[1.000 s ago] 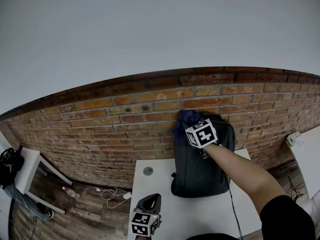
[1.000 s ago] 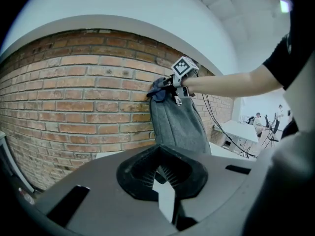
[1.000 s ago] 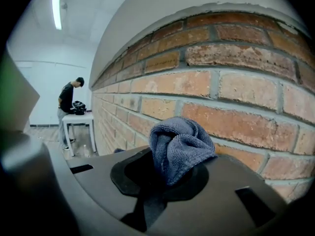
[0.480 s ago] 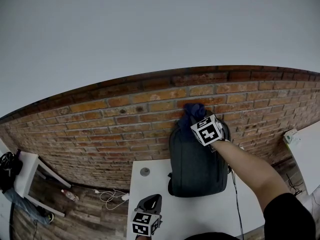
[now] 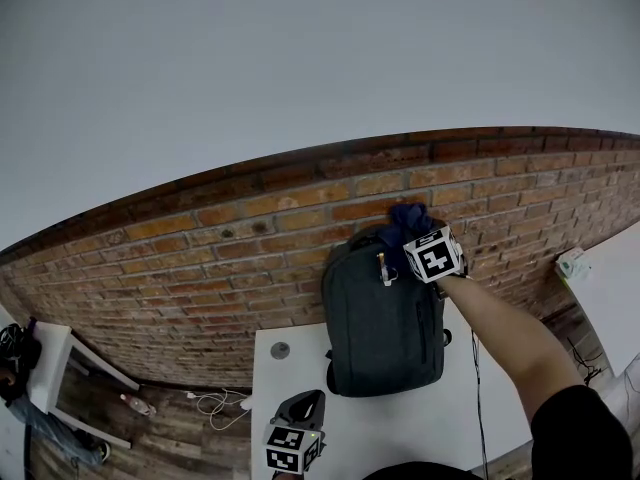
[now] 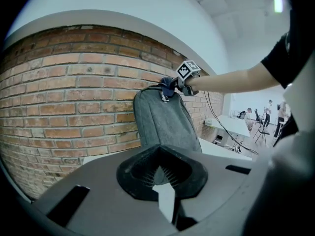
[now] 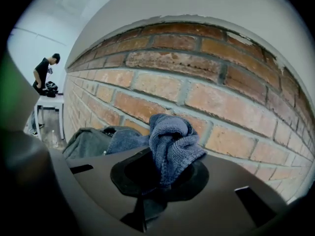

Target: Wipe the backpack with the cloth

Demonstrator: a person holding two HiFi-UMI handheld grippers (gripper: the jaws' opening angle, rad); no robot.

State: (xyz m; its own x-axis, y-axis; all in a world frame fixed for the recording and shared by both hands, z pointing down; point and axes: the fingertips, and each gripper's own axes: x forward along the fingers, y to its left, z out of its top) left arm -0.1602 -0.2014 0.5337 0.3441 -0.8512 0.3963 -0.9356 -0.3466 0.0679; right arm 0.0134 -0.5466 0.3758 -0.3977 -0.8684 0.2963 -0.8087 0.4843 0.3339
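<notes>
1. Two grippers, only one working: right gripper has its jaws clamped on the bunched blue cloth, up against the brick wall
2. Backpack stands upright on the white table, back to the wall, long axis vertical
3. Cloth sits at the pack's top edge, right of the top handle, so the pack's face lies below and toward me from the jaws
4. I judge the next stroke runs down that long axis
5. Left gripper hangs low at the table's near edge, well apart from the pack, jaws together at the tips, nothing held; right is the nearer one
</notes>
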